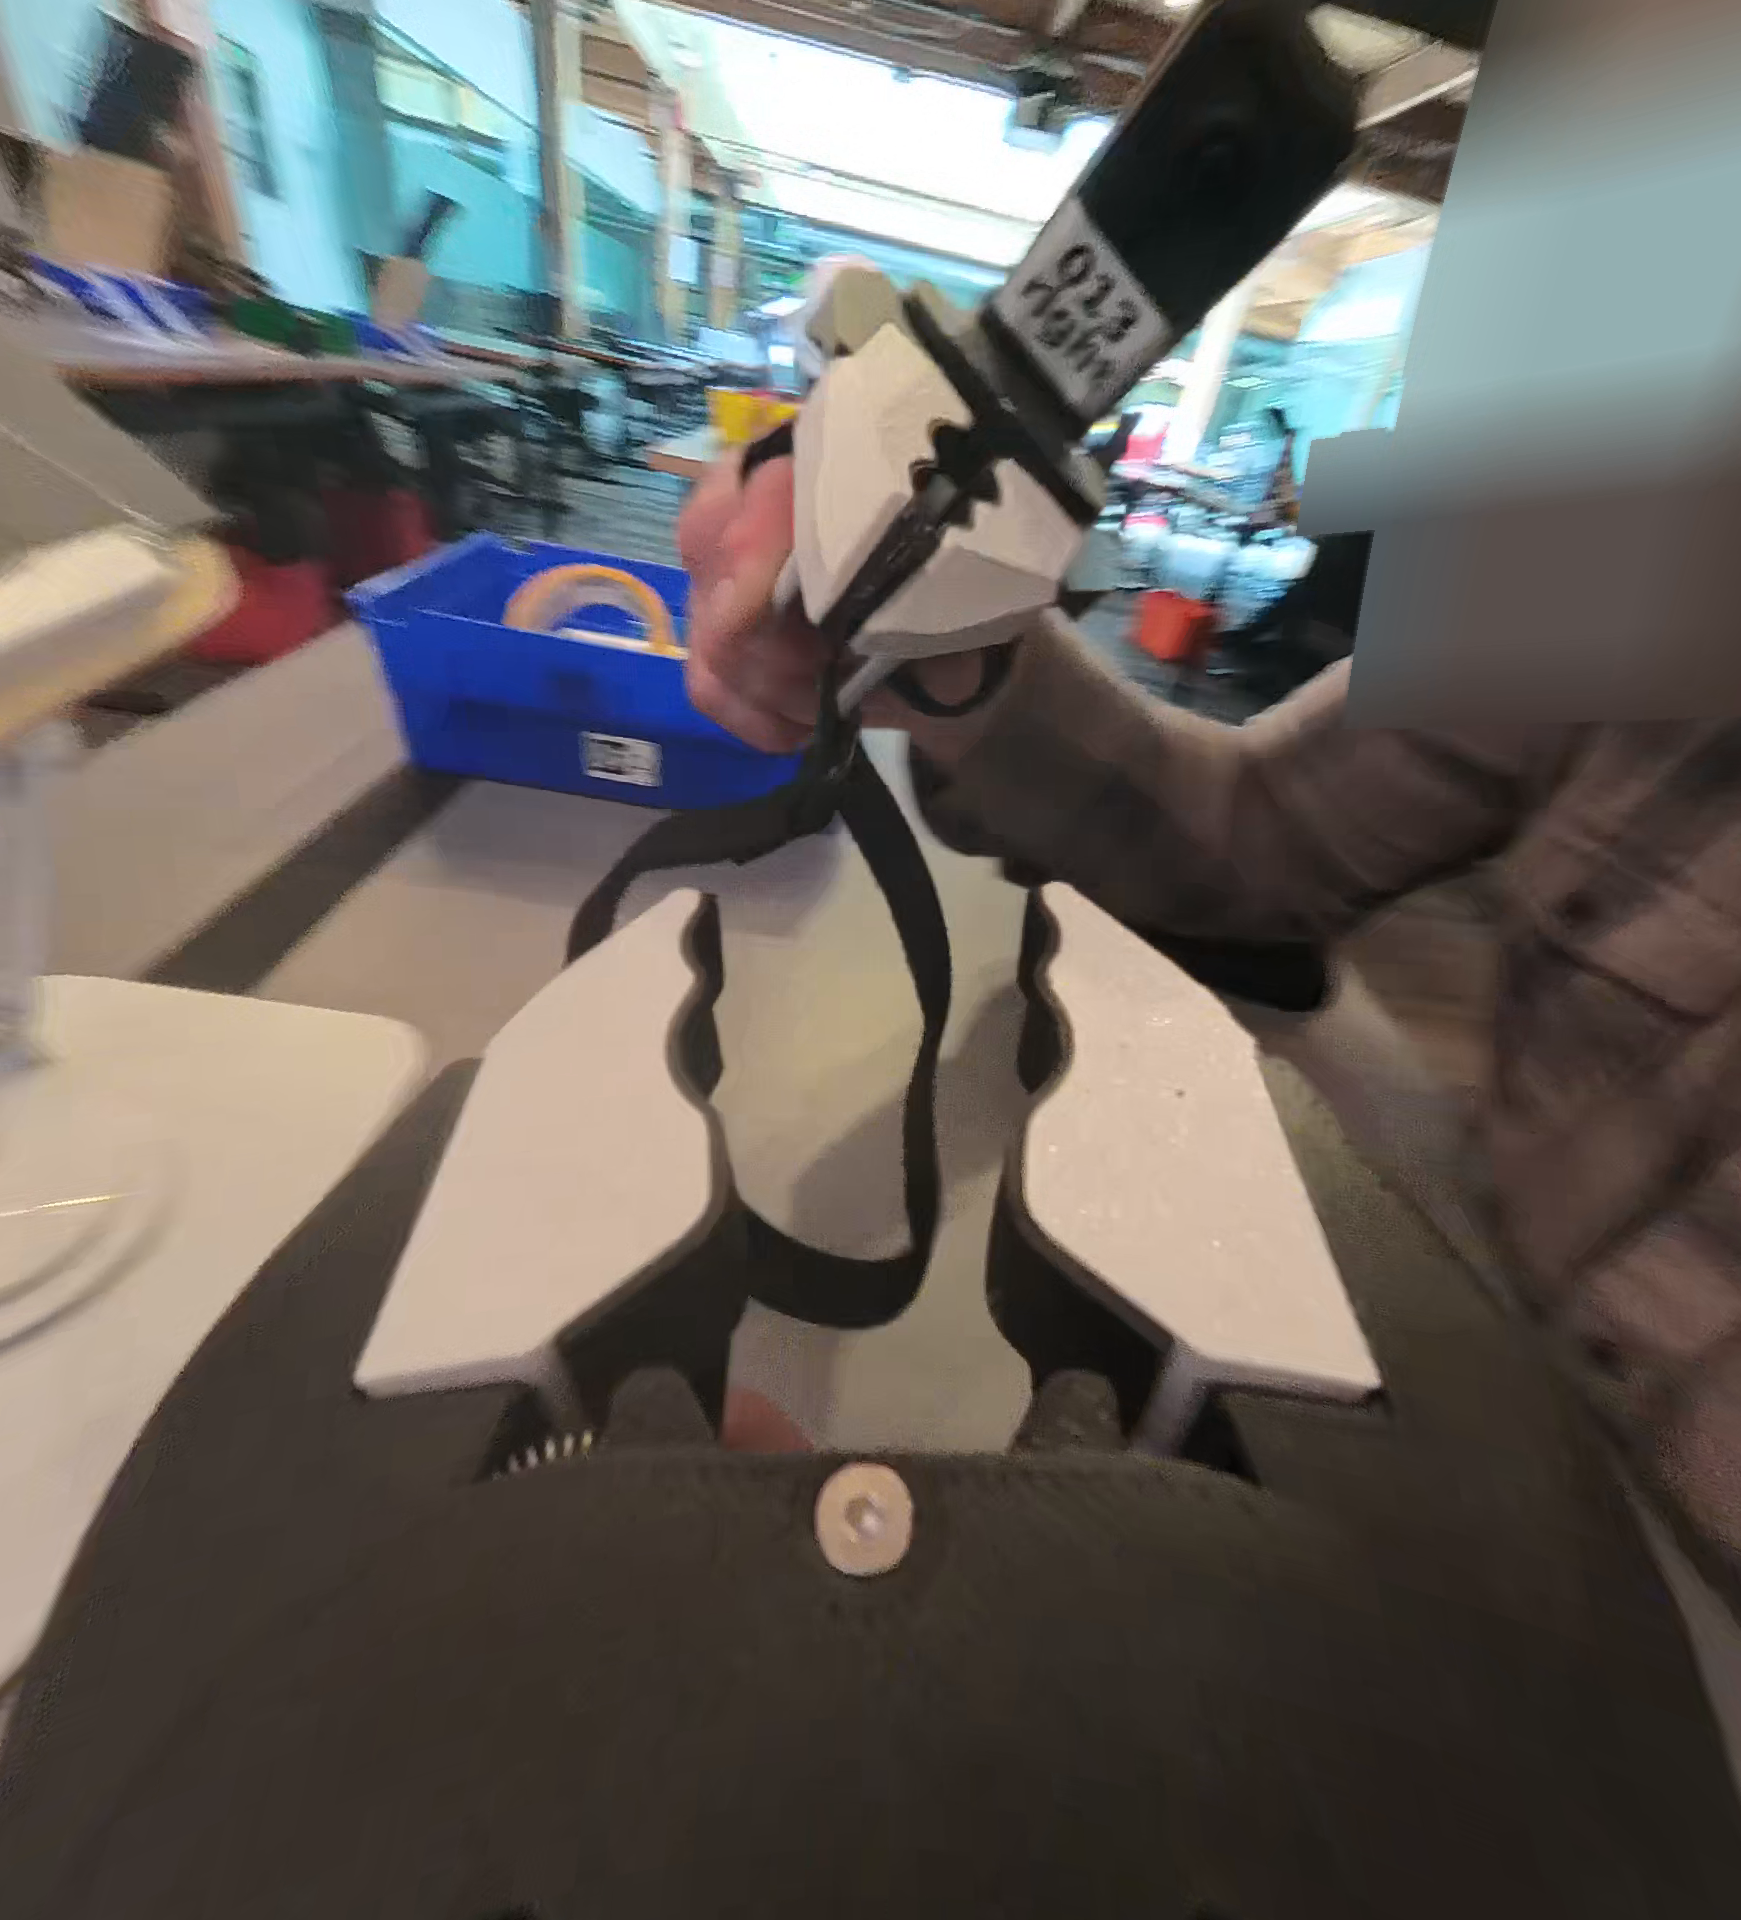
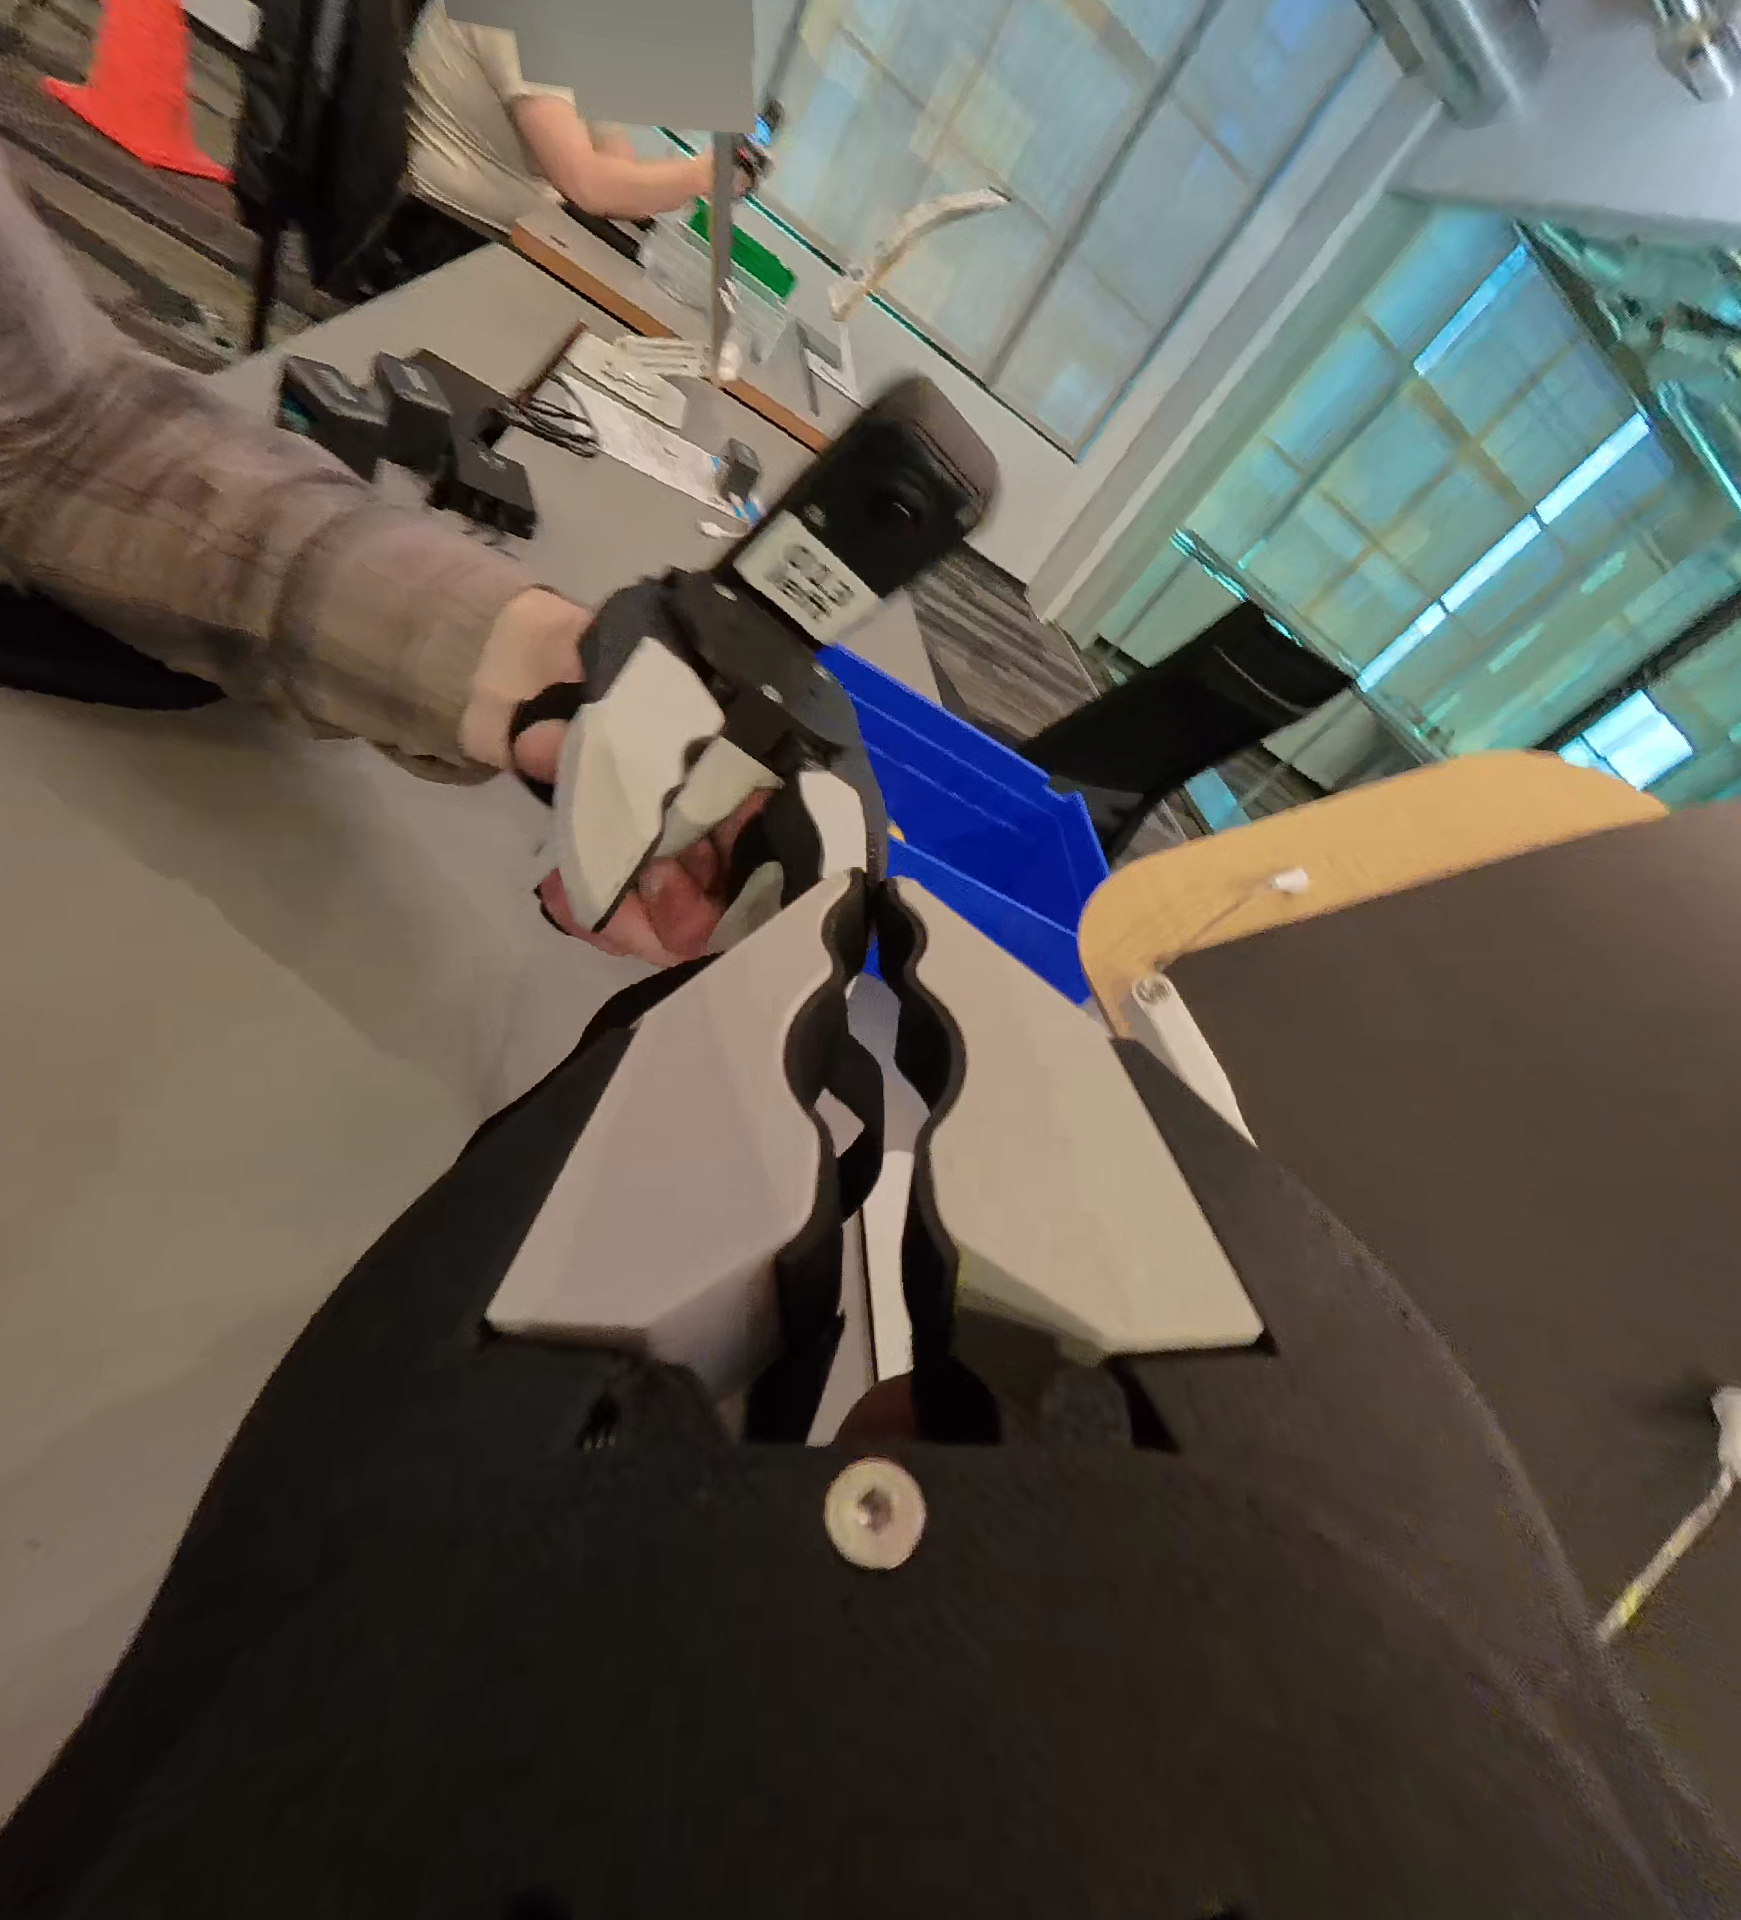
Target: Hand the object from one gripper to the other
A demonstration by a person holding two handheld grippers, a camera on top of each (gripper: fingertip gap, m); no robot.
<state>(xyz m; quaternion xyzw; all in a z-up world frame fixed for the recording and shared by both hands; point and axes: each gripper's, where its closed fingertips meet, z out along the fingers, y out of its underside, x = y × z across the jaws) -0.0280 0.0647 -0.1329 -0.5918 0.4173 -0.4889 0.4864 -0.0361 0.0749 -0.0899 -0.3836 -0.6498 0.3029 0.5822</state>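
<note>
The object is a black strap (image 1: 923, 1039) hanging in a loop. My right gripper (image 1: 866, 634) comes in from the upper right, held by a hand, and is shut on the strap's upper end. My left gripper (image 1: 866, 904) is open, and the loop hangs down between its two white fingers without being pinched. In the right wrist view my right gripper (image 2: 876, 888) is shut on the strap (image 2: 850, 1101), which runs back between its pads. The left gripper (image 2: 637, 883) sits just beyond it to the left, held by a hand in a grey sleeve.
A blue bin (image 1: 533, 686) stands on the grey table (image 1: 222, 790) behind the grippers; it also shows in the right wrist view (image 2: 980, 831). A white round stand base (image 1: 14, 1195) is at the left. A wood-edged chair back (image 2: 1365, 821) is close on the right.
</note>
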